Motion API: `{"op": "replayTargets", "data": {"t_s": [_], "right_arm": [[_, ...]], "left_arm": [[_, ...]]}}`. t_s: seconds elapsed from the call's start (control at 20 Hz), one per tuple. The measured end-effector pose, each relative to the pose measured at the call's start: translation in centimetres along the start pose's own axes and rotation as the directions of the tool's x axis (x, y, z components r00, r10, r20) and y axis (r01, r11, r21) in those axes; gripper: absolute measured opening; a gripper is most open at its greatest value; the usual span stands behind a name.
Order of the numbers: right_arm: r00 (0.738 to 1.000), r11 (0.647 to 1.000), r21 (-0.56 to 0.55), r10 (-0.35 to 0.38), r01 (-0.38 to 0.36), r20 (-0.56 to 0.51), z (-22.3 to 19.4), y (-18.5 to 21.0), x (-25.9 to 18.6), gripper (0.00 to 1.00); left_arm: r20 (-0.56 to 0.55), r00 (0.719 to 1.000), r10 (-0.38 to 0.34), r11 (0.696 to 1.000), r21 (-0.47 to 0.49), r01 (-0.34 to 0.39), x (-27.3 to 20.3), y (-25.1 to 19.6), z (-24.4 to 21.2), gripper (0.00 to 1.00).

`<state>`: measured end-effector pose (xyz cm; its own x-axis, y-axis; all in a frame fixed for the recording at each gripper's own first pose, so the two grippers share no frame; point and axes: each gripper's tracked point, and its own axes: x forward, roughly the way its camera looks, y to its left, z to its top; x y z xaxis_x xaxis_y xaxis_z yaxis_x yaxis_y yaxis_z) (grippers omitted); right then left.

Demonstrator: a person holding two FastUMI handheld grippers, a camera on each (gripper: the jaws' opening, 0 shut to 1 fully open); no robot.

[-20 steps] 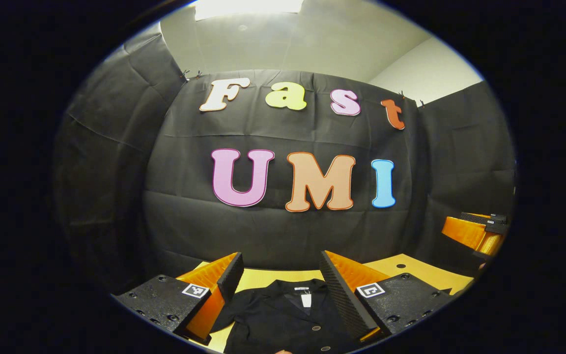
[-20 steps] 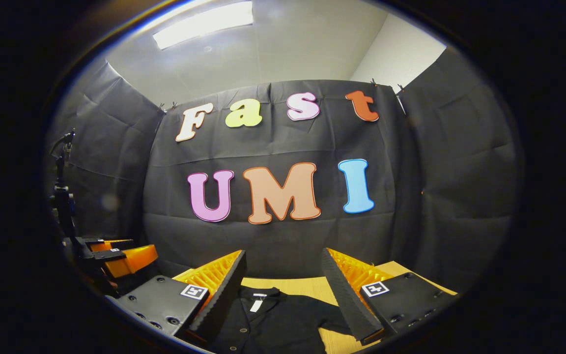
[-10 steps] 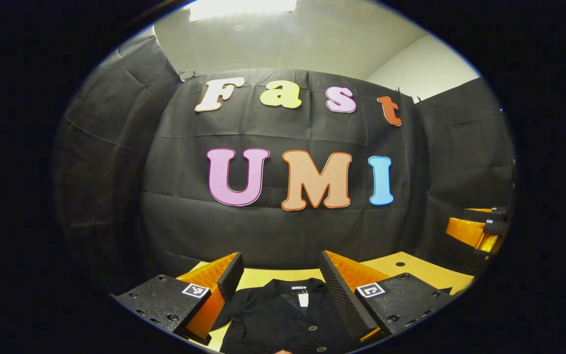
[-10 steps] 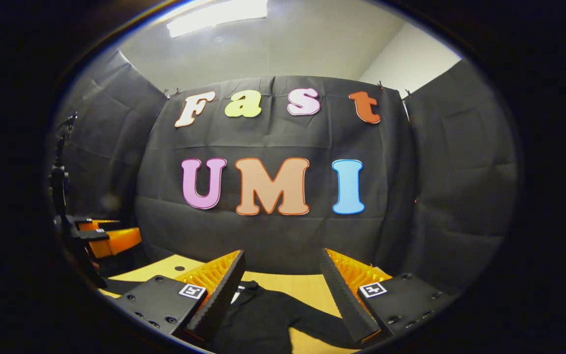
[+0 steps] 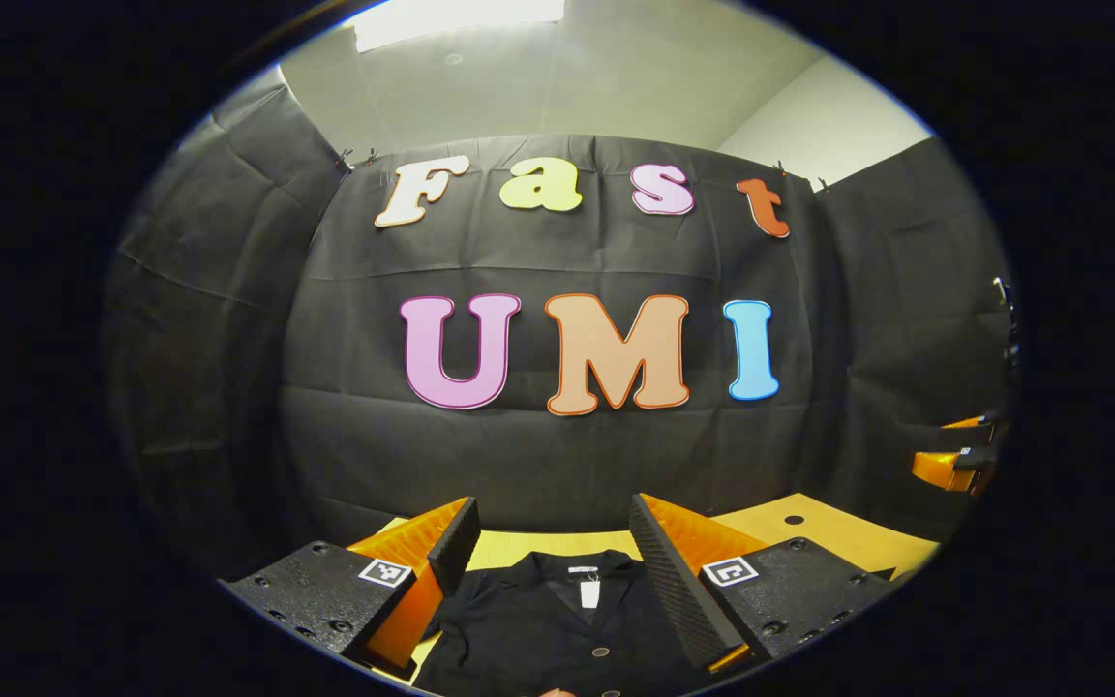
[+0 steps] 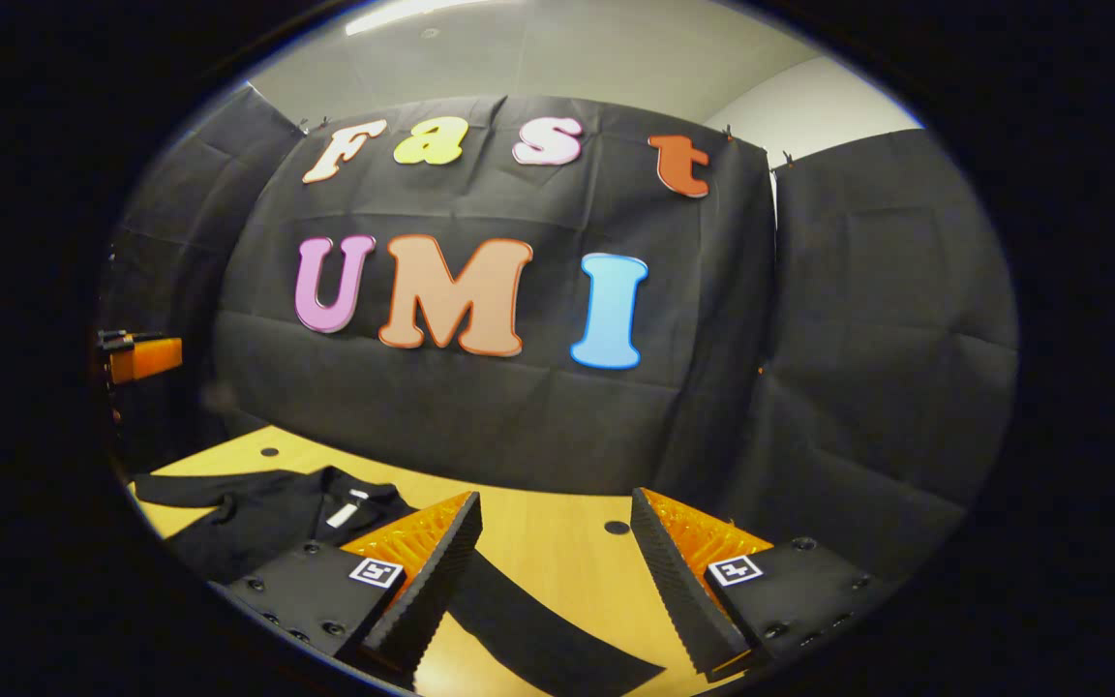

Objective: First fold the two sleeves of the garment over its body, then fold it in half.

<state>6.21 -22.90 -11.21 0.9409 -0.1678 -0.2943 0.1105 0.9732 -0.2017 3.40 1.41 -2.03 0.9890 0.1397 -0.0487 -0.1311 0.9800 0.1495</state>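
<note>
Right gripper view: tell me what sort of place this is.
Probably a recording booth, not a home: black cloth walls on clips, a bare wooden table with a black garment laid out, and an open hand-held gripper.

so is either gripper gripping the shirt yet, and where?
No. Left gripper and right gripper both have jaws apart, above the black shirt on the table, nothing between the fingers.

Black shirt (image 5: pixel 557 629) with small round buttons and a white tag at the collar, between the left gripper's (image 5: pixel 550 542) fingers. Black sleeve (image 6: pixel 538 634) between the right gripper's (image 6: pixel 556 552) fingers. Yellow wooden table (image 6: pixel 557 528) with dark round holes beyond. Black wall cloth (image 6: pixel 858 339) behind, wrinkled.
</note>
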Motion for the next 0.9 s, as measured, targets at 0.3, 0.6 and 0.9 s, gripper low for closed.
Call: {"op": "replayTargets", "data": {"t_s": [0.3, 0.6, 0.9], "right_arm": [[0.970, 1.000, -0.004, 0.024, -0.026, -0.242, -10.3, -4.7, 3.4, 0.99], [0.909, 0.994, -0.034, 0.084, -0.107, -0.408, -17.7, -5.6, 5.3, 1.00], [0.817, 0.979, -0.055, 0.132, -0.196, -0.561, -23.4, -6.7, 6.0, 0.99]], "left_arm": [[-0.035, 0.999, 0.035, 0.999, 0.020, -0.034, 0.2, -2.5, -0.9, 0.92], [-0.072, 0.996, 0.061, 0.997, 0.048, -0.058, 0.3, -4.8, -1.9, 0.92], [-0.107, 0.990, 0.092, 0.995, 0.043, -0.088, 0.1, -6.2, -3.2, 0.93]]}}
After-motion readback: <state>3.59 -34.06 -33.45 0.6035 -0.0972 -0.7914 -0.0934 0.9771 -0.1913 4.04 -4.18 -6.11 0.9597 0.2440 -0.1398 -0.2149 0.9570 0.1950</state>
